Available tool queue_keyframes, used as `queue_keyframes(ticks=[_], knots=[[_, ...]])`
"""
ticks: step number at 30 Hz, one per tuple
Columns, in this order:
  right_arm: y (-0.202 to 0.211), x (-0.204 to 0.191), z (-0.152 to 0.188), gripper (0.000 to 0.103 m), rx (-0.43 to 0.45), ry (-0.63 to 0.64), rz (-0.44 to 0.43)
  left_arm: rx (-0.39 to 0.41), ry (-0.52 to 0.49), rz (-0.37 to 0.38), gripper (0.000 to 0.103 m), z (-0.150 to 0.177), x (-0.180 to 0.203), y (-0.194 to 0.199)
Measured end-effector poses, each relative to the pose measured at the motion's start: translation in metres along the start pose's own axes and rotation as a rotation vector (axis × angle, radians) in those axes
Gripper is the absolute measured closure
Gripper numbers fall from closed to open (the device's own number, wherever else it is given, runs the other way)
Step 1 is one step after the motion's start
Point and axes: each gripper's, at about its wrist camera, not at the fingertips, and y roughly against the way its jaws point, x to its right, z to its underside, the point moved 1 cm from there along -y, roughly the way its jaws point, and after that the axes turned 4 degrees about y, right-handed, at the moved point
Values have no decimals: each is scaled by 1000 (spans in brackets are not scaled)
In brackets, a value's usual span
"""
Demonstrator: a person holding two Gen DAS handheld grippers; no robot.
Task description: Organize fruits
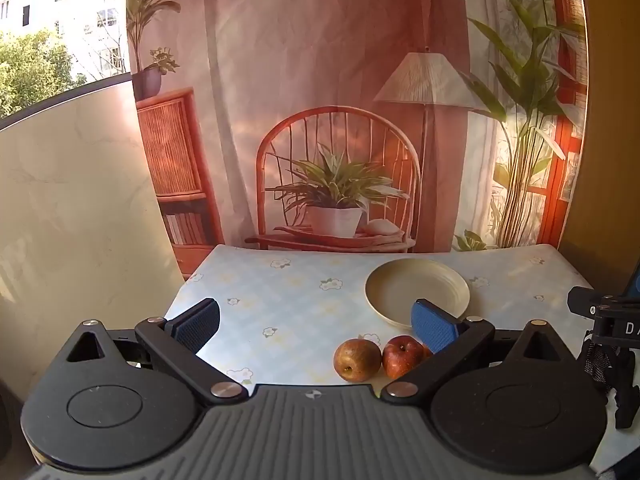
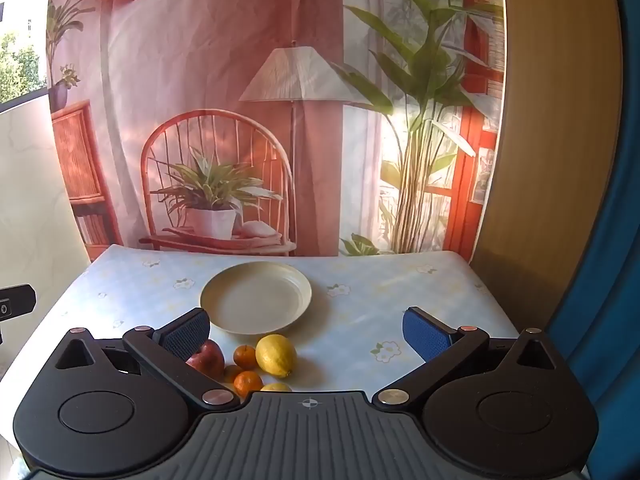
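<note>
A glossy yellow lemon [image 2: 276, 355], small oranges [image 2: 245, 356] and a red apple [image 2: 208, 358] cluster before a cream plate [image 2: 256, 298]. The left gripper [image 1: 316, 322] and right gripper [image 2: 308, 330] both stand spread wide, grasping nothing

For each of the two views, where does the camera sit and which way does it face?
Left wrist view: on the left hand-held gripper, facing forward and down over the table; its open fingers frame two apples, right gripper at edge.
Right wrist view: on the right hand-held gripper, same heading; open fingers, lemon and oranges below.
Shared: empty plate, red apple, backdrop.
</note>
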Motion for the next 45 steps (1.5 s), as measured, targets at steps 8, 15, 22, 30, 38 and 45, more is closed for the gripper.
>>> queue_keyframes(ticks=[8, 15, 22, 30, 38, 45], knots=[[1, 0, 0, 0, 0, -1, 0, 8, 31, 7, 0, 2, -3, 2], [2, 1, -2, 0, 1, -3, 0, 12, 15, 2, 0, -2, -1, 4], [4, 2, -3, 0, 1, -3, 1, 21, 12, 6, 0, -1, -1, 6], [5, 2, -4, 0, 3, -2, 3, 25, 9, 7, 0, -2, -2, 7], [6, 0, -3, 0, 3, -2, 4, 25, 11, 13, 0, -2, -3, 7], [7, -1, -3, 0, 3, -3, 5, 24, 13, 14, 0, -2, -4, 7]])
